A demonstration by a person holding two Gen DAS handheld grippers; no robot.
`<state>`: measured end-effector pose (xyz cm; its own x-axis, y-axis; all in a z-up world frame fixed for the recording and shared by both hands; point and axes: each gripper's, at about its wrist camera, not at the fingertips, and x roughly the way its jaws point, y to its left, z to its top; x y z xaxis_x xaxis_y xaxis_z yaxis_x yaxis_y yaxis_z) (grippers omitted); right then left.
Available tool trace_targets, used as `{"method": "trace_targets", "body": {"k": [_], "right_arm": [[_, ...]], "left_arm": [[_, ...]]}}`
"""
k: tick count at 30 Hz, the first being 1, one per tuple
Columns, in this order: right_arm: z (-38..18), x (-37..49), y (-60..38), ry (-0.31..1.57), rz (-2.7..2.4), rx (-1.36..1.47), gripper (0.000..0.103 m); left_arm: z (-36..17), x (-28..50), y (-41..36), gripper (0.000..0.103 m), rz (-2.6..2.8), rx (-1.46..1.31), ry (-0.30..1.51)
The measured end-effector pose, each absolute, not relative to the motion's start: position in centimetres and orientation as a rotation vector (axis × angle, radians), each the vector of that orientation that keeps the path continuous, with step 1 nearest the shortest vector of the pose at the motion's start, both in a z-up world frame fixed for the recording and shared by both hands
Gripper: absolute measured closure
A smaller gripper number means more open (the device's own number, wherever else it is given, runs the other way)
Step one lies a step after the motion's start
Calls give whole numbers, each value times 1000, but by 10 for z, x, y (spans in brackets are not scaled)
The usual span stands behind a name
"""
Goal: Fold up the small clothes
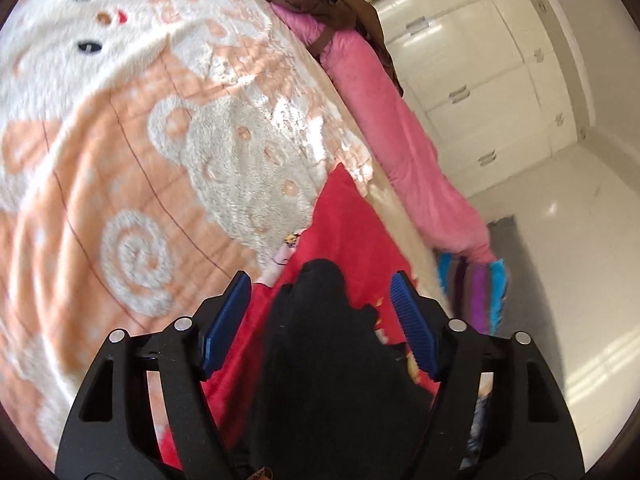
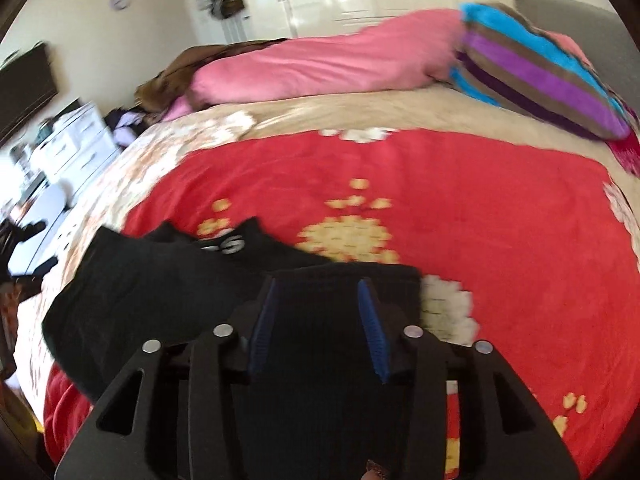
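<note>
A small black garment (image 2: 152, 284) with white lettering lies on a red flowered blanket (image 2: 460, 208) on the bed. In the right wrist view its ribbed black end runs between the blue pads of my right gripper (image 2: 318, 288), whose jaws stand open around it. In the left wrist view the black garment (image 1: 320, 340) lies between the blue pads of my left gripper (image 1: 322, 280), which is open and wide apart. The red blanket (image 1: 344, 216) lies under it.
An orange and cream bear blanket (image 1: 140, 140) covers the bed to the left. A pink duvet (image 2: 328, 64) and a striped pillow (image 2: 540, 76) lie at the far side. White wardrobes (image 1: 480, 80) and a glossy floor (image 1: 568, 260) lie beyond the bed.
</note>
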<state>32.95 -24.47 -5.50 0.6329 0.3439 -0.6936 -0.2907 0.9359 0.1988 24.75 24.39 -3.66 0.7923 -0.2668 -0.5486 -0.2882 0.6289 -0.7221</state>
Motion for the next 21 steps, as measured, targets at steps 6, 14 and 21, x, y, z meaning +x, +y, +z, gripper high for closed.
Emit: {"method": "trace_targets", "body": {"k": [6, 14, 21], "right_arm": [[-58, 314, -226, 847, 342, 17, 47], [-69, 278, -277, 834, 209, 95, 29], [-83, 295, -309, 876, 217, 251, 29]], "left_arm": [[-32, 257, 212, 31, -39, -649, 809], [-52, 245, 179, 27, -25, -481, 912], [-65, 216, 165, 27, 7, -465, 956]]}}
